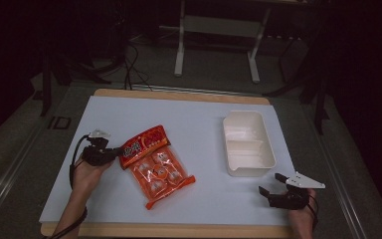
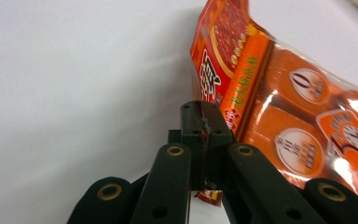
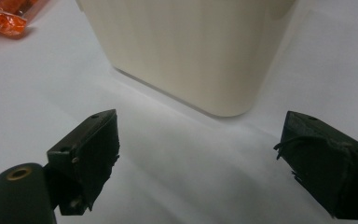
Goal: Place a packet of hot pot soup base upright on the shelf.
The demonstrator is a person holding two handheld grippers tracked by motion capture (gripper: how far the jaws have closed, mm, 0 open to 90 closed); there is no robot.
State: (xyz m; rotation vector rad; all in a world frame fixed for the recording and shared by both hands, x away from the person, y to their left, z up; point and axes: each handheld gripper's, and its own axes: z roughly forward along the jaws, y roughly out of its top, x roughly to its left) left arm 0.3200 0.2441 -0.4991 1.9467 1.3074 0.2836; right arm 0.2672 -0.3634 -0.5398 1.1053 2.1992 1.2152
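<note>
The left claw (image 1: 113,153) is clamped on the top edge of the snack bag (image 1: 156,164) — the left gripper view shows its jaws pressed together on the red header of the bag (image 2: 233,70), with a scrap of wrapper poking out below them. The bag lies flat on the desk (image 1: 129,114), left of centre, its sealed bottom end pointing toward the person. The white bin (image 1: 247,143) stands well apart to the right, with nothing in it that can be seen.

The right claw (image 1: 273,185) waits near the bin's near end, jaws wide apart and holding nothing — its own view looks at the bin wall (image 3: 186,51).

Judging from this, the grasp is made and the lift comes next. It calls for raising the bag clear of the desk, carrying it rightward over the bin's rim, then releasing it inside; the limp bag may sag and catch on the rim.
</note>
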